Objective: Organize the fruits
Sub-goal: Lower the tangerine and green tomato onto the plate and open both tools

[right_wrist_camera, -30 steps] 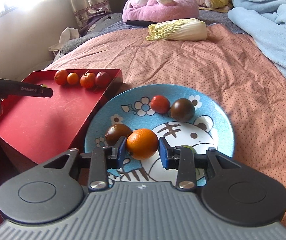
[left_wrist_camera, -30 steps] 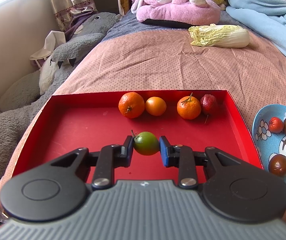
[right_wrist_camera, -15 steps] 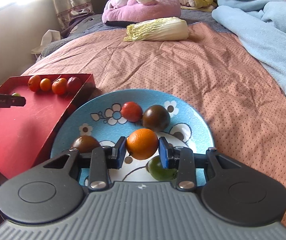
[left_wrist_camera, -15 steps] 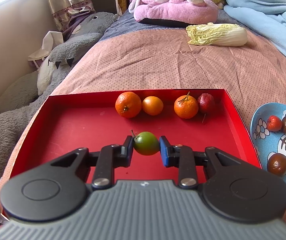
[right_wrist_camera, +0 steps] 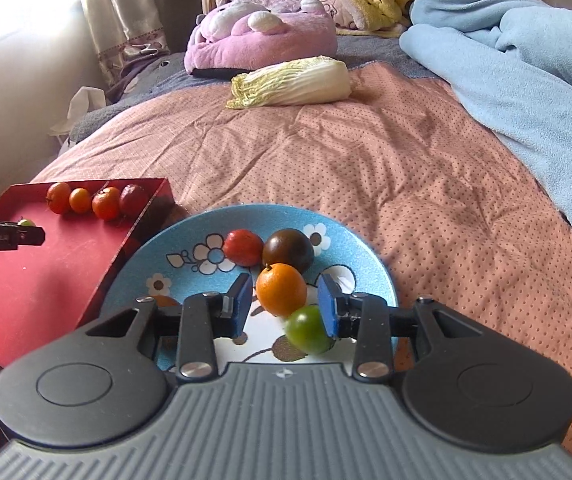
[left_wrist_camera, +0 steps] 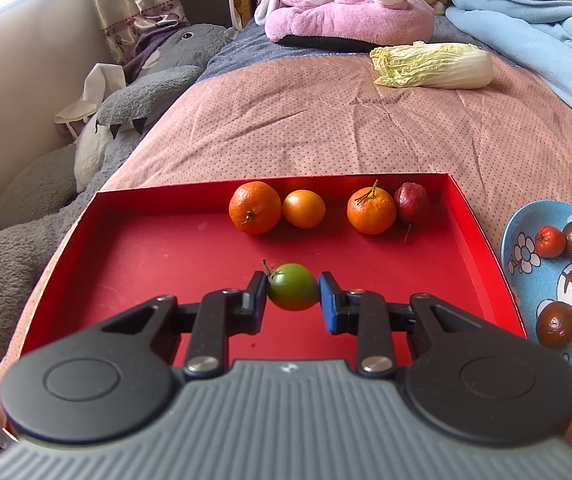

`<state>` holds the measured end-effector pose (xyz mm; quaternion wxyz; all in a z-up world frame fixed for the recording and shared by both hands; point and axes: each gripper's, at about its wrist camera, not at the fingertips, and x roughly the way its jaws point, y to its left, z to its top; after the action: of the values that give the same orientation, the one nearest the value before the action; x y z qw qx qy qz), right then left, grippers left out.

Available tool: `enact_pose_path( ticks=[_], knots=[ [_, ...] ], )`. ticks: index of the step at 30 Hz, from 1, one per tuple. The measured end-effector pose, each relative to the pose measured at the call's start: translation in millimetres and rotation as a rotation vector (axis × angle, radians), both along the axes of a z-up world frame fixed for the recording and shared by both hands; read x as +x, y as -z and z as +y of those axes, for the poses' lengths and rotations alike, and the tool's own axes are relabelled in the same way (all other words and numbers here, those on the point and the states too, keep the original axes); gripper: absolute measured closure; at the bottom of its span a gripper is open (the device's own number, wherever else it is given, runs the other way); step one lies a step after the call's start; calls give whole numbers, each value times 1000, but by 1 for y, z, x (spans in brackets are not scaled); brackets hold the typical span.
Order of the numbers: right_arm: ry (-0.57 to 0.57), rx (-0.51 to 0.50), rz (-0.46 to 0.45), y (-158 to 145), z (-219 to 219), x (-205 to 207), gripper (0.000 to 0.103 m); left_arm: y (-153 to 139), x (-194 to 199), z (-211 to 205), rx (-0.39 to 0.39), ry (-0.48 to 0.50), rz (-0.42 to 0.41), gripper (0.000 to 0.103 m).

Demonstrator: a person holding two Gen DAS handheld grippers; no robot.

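— Two claws, two fruits. The left gripper (left_wrist_camera: 293,298) is clamped on the green fruit (left_wrist_camera: 293,291) above the red tray (left_wrist_camera: 158,248); the right gripper (right_wrist_camera: 285,305) brackets the orange fruit (right_wrist_camera: 281,289) on the blue plate (right_wrist_camera: 350,236).

— Is the right one gripping?

— No, there's a gap at each pad (right_wrist_camera: 328,307); its jaws have just been opening.

— Advice?

— Set the green one down gently beside the row of four at the tray's far wall, so it can't roll. On the right, back straight out; a second green fruit (right_wrist_camera: 309,329) lies just beside that pad.
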<state>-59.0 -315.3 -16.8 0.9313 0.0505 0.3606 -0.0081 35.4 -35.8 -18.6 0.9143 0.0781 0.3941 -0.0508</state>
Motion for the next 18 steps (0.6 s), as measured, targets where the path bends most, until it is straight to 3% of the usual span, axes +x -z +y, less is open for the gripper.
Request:
enact_pose_path(
  ticks=[5, 11, 18],
  knots=[
    [-53, 25, 5, -5, 12, -9, 54, -1, -1, 0, 1, 0, -2, 72],
    [-148, 40, 21, -6, 35, -20, 54, -2, -3, -3, 9, 17, -12, 72],
    [-176, 50, 29, -7, 40, -25, 54, -2, -8, -16, 24, 55, -22, 72]
  ],
)
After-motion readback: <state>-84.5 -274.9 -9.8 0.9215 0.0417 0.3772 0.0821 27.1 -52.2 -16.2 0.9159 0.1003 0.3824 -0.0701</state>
